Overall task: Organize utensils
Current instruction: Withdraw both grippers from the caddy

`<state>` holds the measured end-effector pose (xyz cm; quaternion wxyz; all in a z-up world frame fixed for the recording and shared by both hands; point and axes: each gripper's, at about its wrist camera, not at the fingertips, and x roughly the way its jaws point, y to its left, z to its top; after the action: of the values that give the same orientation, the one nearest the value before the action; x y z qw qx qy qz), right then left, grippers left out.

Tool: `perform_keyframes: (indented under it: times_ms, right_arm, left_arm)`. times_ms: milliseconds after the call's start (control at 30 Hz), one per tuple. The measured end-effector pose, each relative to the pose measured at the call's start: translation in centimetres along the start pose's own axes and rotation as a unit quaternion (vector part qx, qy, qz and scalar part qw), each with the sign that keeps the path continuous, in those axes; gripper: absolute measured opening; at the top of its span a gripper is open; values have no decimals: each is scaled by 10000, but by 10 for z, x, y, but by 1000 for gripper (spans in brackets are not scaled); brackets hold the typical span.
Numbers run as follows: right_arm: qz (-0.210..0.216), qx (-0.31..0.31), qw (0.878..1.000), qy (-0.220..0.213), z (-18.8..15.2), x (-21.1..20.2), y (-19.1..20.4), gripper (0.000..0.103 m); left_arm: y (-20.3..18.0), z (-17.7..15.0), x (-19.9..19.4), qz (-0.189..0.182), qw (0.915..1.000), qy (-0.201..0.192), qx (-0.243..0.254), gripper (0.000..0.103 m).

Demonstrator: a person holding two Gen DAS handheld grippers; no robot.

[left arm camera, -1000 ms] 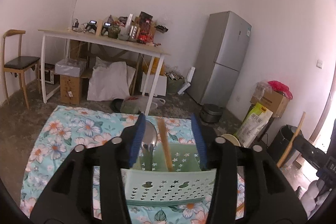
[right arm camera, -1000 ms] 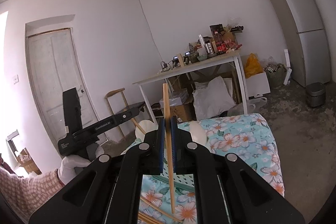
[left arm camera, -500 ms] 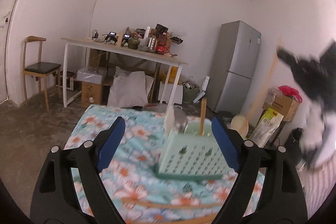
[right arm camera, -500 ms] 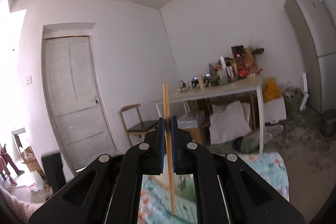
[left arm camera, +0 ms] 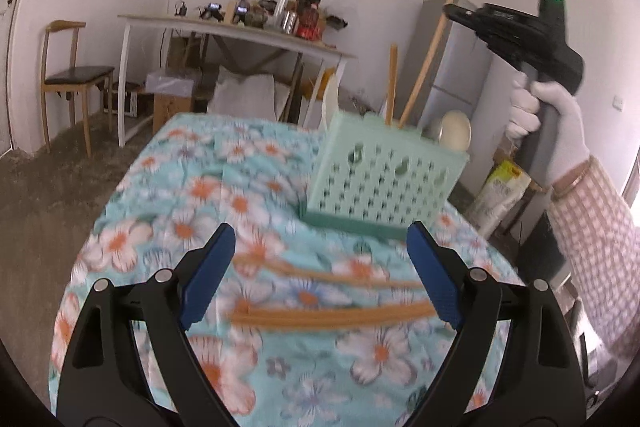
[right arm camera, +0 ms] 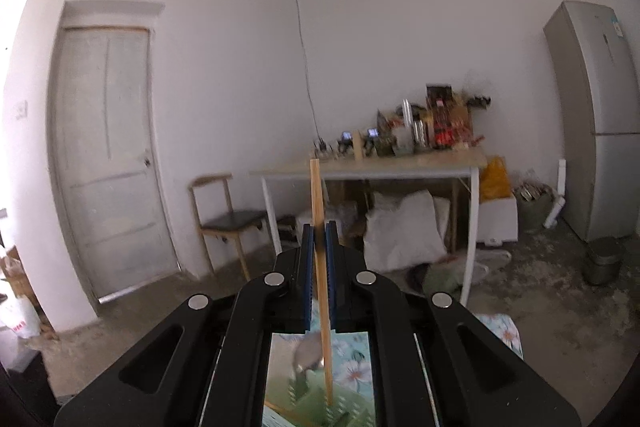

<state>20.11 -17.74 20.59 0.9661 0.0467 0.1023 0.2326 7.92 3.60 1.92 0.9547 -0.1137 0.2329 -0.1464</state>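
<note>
your left gripper (left arm camera: 320,279) just spread wide with nothing in it, loose chopsticks (left arm camera: 332,315) on the cloth between its tips, green basket (left arm camera: 384,179) just beyond, your right gripper (right arm camera: 319,267) clamped on one chopstick (right arm camera: 320,259) above the basket

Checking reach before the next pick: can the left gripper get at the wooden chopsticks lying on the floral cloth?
Probably yes: the left gripper is open, the wooden chopsticks lie bare between its fingers, and nothing covers them.
</note>
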Motion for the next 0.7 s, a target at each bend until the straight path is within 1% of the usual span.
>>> perform_keyframes:
  times_ms: [167, 200, 233, 300, 500, 633, 700]
  right_arm:
    - [-76, 132, 9985, 533, -20, 17, -7, 8]
    - [-121, 137, 9983, 558, -21, 17, -7, 15]
    - [-124, 149, 9983, 556, -21, 15, -8, 30]
    - [-122, 159, 9987, 465, -17, 9, -7, 43]
    - [-179, 217, 9993, 227, -8, -23, -9, 46]
    - [-158, 277, 9994, 167, -14, -55, -7, 47]
    - [-120, 368, 9991, 197, -25, -73, -4, 48]
  left_arm:
    - [5, -15, -1, 60, 9998, 181, -48, 84]
    - [6, -16, -1, 80, 9998, 196, -64, 84]
    - [8, -18, -2, 104, 9997, 222, -80, 84]
    - [8, -19, -1, 128, 9995, 264, -91, 84]
    - [8, -23, -1, 118, 9991, 365, -200, 84]
    - [6, -24, -2, 118, 9990, 378, -184, 84]
    - [5, -24, -4, 107, 9991, 372, -181, 84]
